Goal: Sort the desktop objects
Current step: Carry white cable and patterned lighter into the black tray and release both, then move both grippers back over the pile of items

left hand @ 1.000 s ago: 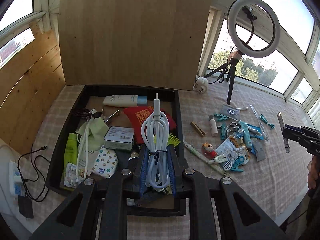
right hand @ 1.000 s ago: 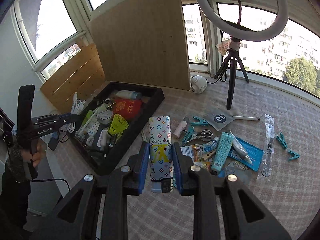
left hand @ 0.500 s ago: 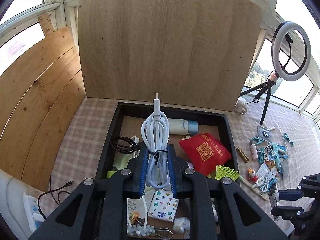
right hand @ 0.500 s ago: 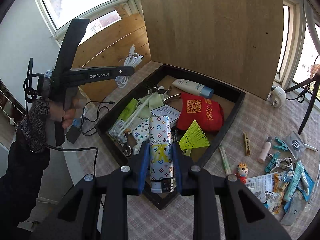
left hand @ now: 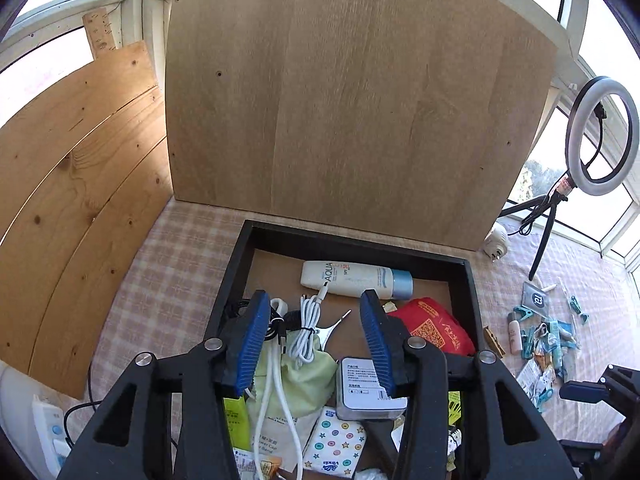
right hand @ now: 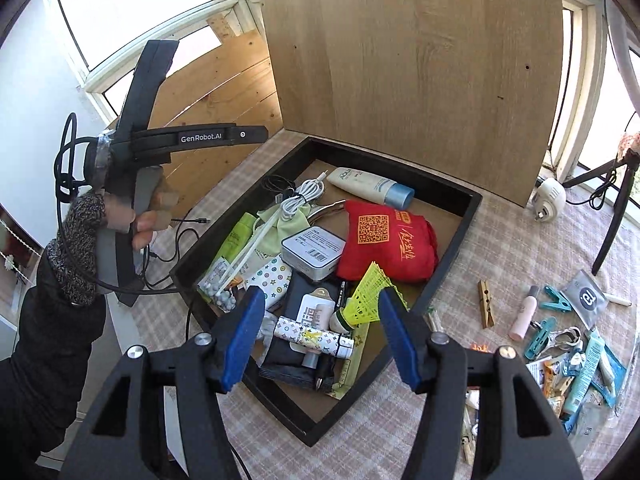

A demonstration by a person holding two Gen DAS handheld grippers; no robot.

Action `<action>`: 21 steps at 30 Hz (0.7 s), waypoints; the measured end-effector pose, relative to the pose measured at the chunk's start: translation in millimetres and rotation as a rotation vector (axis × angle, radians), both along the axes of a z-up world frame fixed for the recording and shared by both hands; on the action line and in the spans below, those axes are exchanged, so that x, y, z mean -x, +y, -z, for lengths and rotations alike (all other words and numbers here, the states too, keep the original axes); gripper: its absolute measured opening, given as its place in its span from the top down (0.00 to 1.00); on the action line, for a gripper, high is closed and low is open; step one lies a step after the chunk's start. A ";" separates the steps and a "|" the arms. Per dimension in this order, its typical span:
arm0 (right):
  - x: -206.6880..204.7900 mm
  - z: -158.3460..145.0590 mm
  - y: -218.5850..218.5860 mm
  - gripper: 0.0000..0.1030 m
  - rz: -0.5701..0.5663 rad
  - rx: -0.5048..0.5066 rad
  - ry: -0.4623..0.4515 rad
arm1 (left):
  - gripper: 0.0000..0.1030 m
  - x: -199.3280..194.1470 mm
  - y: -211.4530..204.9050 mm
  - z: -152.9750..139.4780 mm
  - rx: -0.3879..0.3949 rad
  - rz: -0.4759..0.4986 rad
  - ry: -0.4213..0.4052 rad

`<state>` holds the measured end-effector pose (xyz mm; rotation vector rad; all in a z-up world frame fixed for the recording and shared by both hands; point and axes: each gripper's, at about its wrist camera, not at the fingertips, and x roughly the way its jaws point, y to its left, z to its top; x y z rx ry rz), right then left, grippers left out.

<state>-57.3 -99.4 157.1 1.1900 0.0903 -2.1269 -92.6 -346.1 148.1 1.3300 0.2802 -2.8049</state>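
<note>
A black tray (right hand: 468, 216) (left hand: 352, 242) on the checked tablecloth holds several sorted items. My left gripper (left hand: 316, 340) is open and empty above the tray's left part; the coiled white cable (left hand: 308, 320) (right hand: 304, 196) lies in the tray below it. My right gripper (right hand: 322, 336) is open and empty over the tray's near corner; the patterned tube (right hand: 312, 336) lies on its side in the tray between the fingers' line of sight. The left gripper (right hand: 256, 136) also shows in the right wrist view, above the tray's left edge.
The tray also holds a white lotion tube (right hand: 370, 186), a red pouch (right hand: 388, 240), a grey tin (right hand: 314, 248) and a yellow shuttlecock (right hand: 366, 300). Loose clips, tubes and packets (right hand: 568, 344) lie on the cloth to the right. A wooden board (right hand: 412, 60) stands behind; a ring light (left hand: 600, 136) at right.
Both grippers have opened. The white cable has dropped from the left gripper into the tray, and the patterned tube has dropped from the right gripper into the tray's near corner.
</note>
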 end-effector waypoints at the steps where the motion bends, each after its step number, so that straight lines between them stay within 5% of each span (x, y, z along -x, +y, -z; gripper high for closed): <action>1: 0.2 0.9 5.6 0.44 0.012 0.002 -0.002 | 0.57 -3.6 3.5 -0.1 -0.005 0.008 0.002; 12: -13.2 5.2 98.3 0.44 0.179 0.017 0.004 | 0.57 -45.6 62.7 -9.2 -0.021 0.122 0.014; 21: -22.9 20.9 233.5 0.44 0.433 0.020 -0.040 | 0.57 -59.2 135.8 -17.7 -0.024 0.266 -0.004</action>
